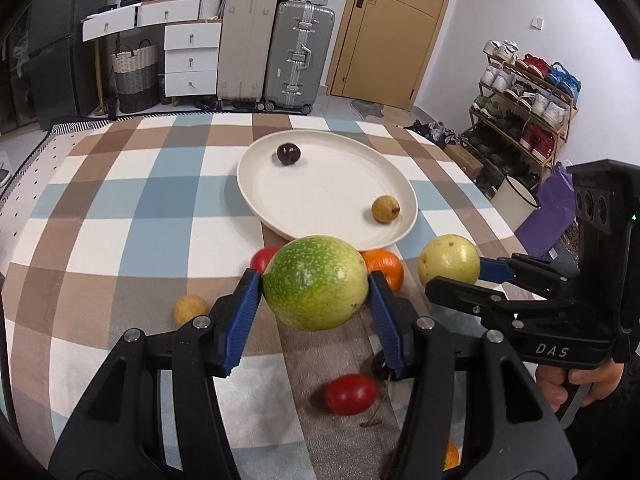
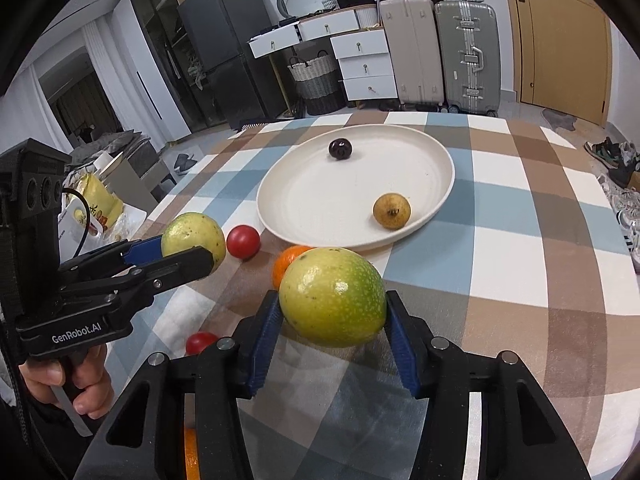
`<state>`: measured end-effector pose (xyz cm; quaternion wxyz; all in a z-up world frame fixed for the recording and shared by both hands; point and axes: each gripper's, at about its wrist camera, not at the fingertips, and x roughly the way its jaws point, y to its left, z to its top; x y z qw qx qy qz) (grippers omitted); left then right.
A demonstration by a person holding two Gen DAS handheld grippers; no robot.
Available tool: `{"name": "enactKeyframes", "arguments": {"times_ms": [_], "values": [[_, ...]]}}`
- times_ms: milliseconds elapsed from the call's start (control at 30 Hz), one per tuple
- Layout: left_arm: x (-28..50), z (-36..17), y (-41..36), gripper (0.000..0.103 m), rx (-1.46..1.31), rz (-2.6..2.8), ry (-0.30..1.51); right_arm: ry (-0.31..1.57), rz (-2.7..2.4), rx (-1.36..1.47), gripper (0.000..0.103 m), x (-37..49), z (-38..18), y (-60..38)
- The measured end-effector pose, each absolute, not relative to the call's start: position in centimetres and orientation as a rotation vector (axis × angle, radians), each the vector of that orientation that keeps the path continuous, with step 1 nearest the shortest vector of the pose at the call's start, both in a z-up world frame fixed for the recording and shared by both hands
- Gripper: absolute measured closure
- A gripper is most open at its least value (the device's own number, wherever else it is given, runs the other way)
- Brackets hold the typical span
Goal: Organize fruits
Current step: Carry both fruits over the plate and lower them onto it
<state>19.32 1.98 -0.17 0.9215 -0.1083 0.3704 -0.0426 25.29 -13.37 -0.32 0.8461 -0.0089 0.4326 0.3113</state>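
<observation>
Left wrist view, green fruit (image 1: 315, 282) clamped between blue fingers (image 1: 242, 316), above tablecloth (image 1: 120, 216)

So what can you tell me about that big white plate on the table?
The plate is round, wide and shallow, off-white with a matte, faintly speckled look and a low raised rim. It lies flat on the checked tablecloth, behind the loose fruit. Two small fruits sit in it, apart from each other: a dark, nearly black one toward the far side, and a tan, rough-skinned one by the near rim. Neither gripper touches it.
</observation>
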Motion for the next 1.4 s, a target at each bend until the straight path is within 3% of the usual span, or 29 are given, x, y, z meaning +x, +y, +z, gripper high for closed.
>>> {"name": "enactKeyframes", "arguments": {"times_ms": [733, 1400], "values": [[23.4, 1.9, 3.4, 0.051, -0.189, -0.031, 0.719, 0.865, 0.659, 0.014, 0.051, 29.3, 2.4, -11.2], [27.9, 0.1, 2.2, 0.051, -0.162, -0.041, 0.753, 0.949, 0.634, 0.053, 0.051, 33.0, -0.8, -10.0]]}}
